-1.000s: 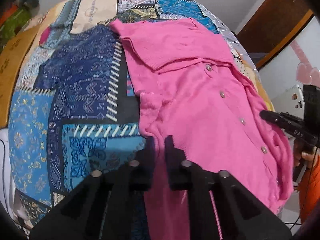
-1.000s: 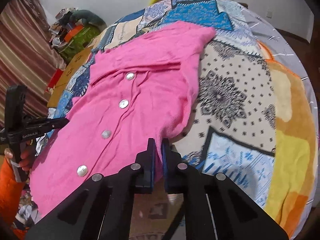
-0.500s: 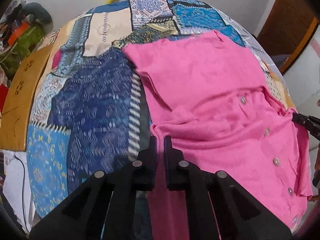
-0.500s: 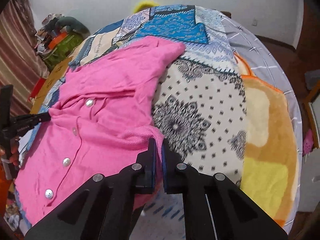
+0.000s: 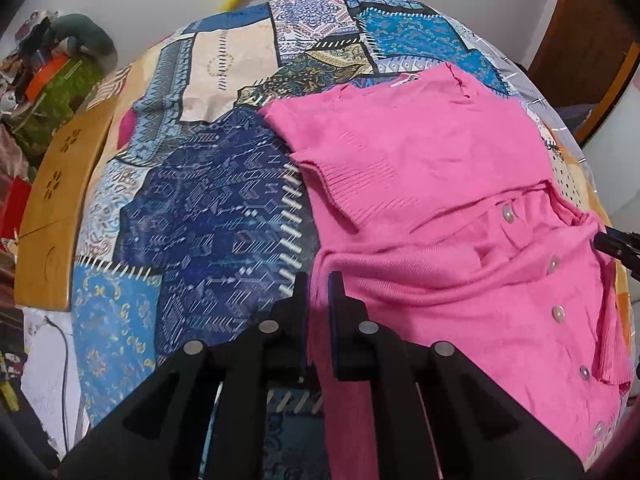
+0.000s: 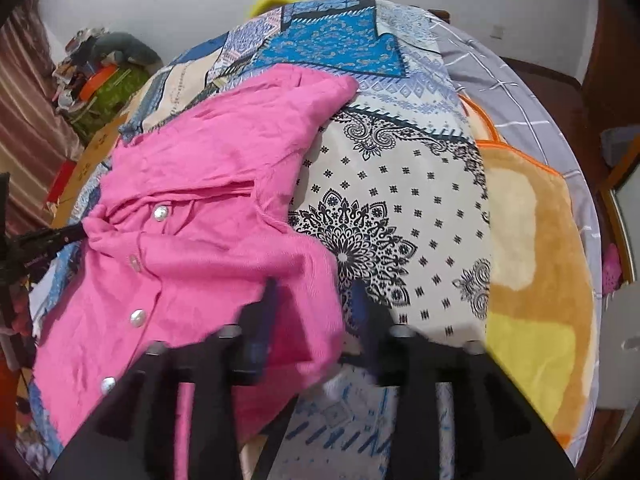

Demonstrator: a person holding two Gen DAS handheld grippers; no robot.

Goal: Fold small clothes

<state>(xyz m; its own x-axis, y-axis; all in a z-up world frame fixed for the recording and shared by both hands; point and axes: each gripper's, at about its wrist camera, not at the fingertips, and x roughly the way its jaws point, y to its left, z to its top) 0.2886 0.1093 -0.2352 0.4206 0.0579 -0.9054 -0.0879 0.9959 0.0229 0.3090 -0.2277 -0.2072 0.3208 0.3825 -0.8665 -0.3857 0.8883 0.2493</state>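
Both hems carried forward, right tool [image 6: 314, 300] just opened; left tool [image 5: 318, 292] pinching cardigan [image 5: 440, 200]

The cardigan [image 5: 432, 208] lies on the patchwork bedspread [image 5: 208, 216], spread over the bed's near half toward its right side in the left wrist view, lower part doubled back over the buttoned front. The left gripper [image 5: 318, 292] sits at the fold's left end, fabric between its fingers; the right gripper [image 6: 314, 300] stands at the fold's right end, over the fabric edge. A plush blanket [image 6: 532, 248] covers the bed's right edge. A wooden board [image 5: 60, 208] flanks the left edge.
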